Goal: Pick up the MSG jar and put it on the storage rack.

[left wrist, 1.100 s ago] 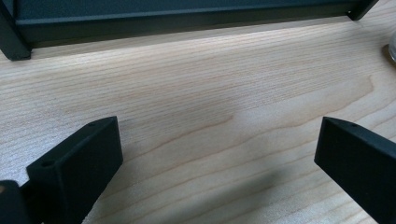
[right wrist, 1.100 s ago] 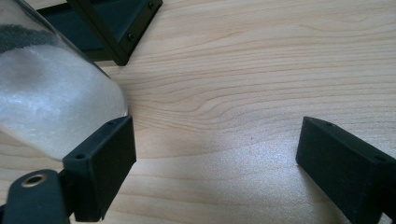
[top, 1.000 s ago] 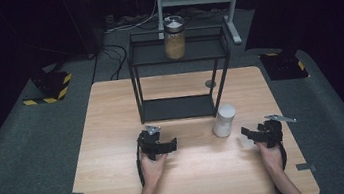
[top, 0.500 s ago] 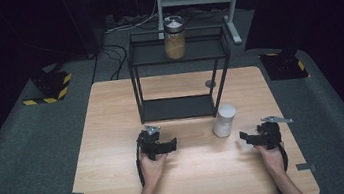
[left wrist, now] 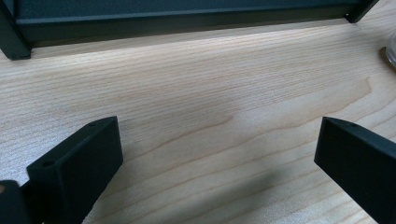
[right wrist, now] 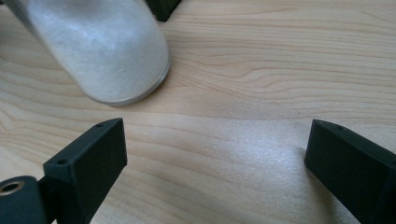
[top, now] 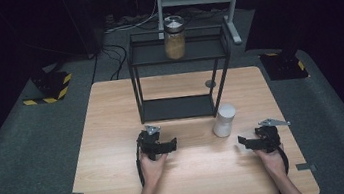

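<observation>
**Both tools open beside the white jar**

In the high view, the wooden worktop carries a black rack at its far middle. On top of the rack stands a glass jar with a tan filling and a lid. The white jar stands upright on the worktop, just in front of the right front leg of the rack. The left tool rests low over the worktop, left of the white jar and apart from it. The right tool is near the white jar, to the right and a little nearer to the person, and it does not touch it.

In the left gripper view, the left tool has its jaws wide apart, with bare wood between them. The base of the rack runs along the top.

In the right gripper view, the right tool has just been opening; its jaws stand wide and nothing is between them. The white jar is ahead of the left jaw and not touching it.
</observation>
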### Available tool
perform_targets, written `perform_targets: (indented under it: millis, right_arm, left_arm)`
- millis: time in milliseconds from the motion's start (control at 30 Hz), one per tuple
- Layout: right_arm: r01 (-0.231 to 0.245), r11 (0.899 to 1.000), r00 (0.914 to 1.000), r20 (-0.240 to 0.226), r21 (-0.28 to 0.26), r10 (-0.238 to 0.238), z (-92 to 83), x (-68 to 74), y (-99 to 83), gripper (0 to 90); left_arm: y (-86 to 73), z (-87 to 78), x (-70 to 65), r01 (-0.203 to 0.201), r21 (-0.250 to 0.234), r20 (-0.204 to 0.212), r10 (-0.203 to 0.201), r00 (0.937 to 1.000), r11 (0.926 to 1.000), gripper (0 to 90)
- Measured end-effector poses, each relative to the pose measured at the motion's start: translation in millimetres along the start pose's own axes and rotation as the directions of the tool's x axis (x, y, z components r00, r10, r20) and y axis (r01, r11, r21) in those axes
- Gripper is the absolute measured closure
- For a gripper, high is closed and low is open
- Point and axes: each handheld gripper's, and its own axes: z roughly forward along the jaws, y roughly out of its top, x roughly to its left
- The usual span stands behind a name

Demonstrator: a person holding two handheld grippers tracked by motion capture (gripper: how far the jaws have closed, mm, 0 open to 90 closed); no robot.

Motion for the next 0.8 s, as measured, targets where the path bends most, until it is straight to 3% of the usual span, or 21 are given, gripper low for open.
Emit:
perform_targets:
  millis: [500, 800]
  right_arm:
    - [0.064, 0.998, 0.9965, -0.052, -0.012, -0.065, 0.5, 9.7, 3.4, 5.6]
    - [0.112, 0.993, 0.9882, -0.101, -0.042, -0.116, 1.2, 16.0, 10.0, 6.2]
  left_arm:
    - [-0.2, -0.1, 0.3, 0.002, -0.001, 0.001, -0.002, 1.0, 1.0, 1.1]
    - [-0.2, -0.1, 0.4, 0.002, -0.001, 0.001, -0.002, 1.0, 1.0, 1.1]
